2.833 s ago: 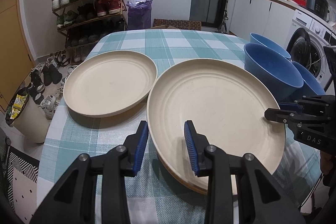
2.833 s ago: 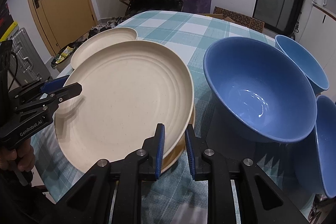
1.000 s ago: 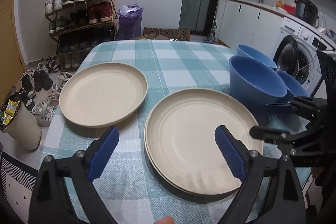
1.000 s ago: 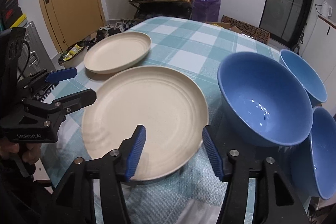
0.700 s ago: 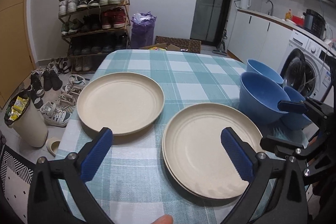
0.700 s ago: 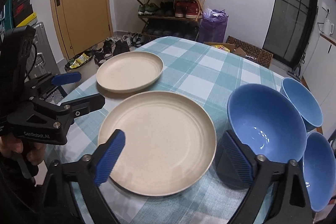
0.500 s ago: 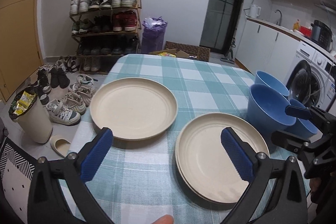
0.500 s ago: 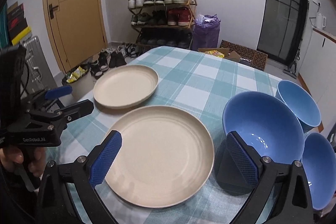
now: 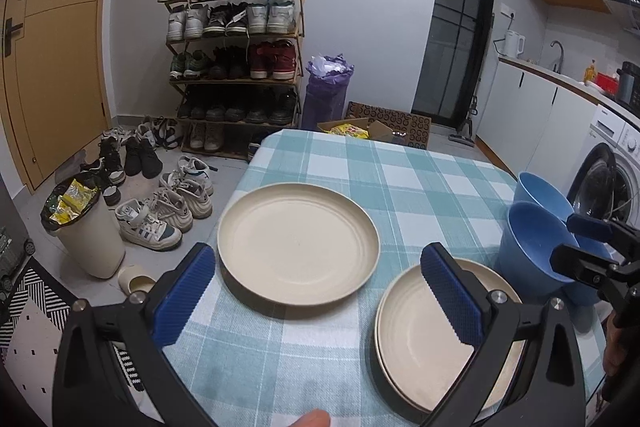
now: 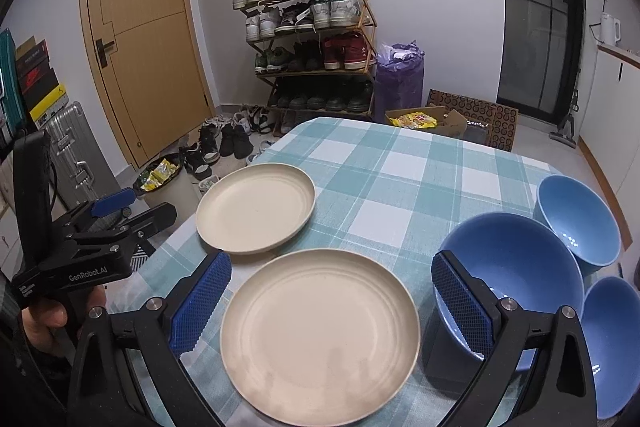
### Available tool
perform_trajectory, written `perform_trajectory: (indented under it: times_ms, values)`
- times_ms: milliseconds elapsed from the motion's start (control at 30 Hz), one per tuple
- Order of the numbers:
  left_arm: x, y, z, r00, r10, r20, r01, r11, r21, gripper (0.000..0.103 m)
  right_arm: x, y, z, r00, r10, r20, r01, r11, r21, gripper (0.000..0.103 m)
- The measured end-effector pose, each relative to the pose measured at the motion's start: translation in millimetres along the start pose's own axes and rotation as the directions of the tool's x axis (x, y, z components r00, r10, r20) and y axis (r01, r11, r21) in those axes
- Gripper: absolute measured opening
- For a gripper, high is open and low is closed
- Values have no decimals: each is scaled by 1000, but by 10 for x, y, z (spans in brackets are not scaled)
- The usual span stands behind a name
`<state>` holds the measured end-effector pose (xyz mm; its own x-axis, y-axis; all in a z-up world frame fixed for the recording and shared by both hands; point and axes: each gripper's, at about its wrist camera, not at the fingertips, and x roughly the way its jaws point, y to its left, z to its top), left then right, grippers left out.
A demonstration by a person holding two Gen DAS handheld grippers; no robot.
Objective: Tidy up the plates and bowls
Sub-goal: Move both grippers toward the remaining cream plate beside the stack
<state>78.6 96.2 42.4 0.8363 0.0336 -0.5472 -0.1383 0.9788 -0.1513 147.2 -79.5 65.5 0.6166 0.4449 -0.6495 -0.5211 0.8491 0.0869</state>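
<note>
A single cream plate (image 9: 298,243) (image 10: 256,213) lies on the left half of the checked table. Closer in rests a stack of two cream plates (image 9: 424,339) (image 10: 320,327). Three blue bowls crowd the right edge: a big one (image 10: 516,279) (image 9: 536,251), a far one (image 10: 576,223) and a near one (image 10: 612,339). My left gripper (image 9: 316,287) (image 10: 138,211) hangs open above the near table edge, between the single plate and the stack. Wide open over the stack is my right gripper (image 10: 332,303) (image 9: 576,243), which holds nothing.
The teal checked tablecloth (image 9: 400,179) covers the table to its edges. On the floor to the left are a white bin (image 9: 86,231), loose shoes and a shoe rack (image 9: 236,59). A washing machine (image 9: 616,179) stands to the right. A hand (image 10: 44,323) grips the left tool.
Both grippers let go of the upper plate, which now lies flat on the stack, opened wide and drew back and up. The left view swung toward the single plate.
</note>
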Motion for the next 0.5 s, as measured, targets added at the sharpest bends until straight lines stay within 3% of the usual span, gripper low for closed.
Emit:
perform_trajectory:
  times_ms: [500]
  values:
    - [320,309,73,997,82,-12,-82,996,-45,103,433,-17,234,999,19,-36,-18,999,42,102]
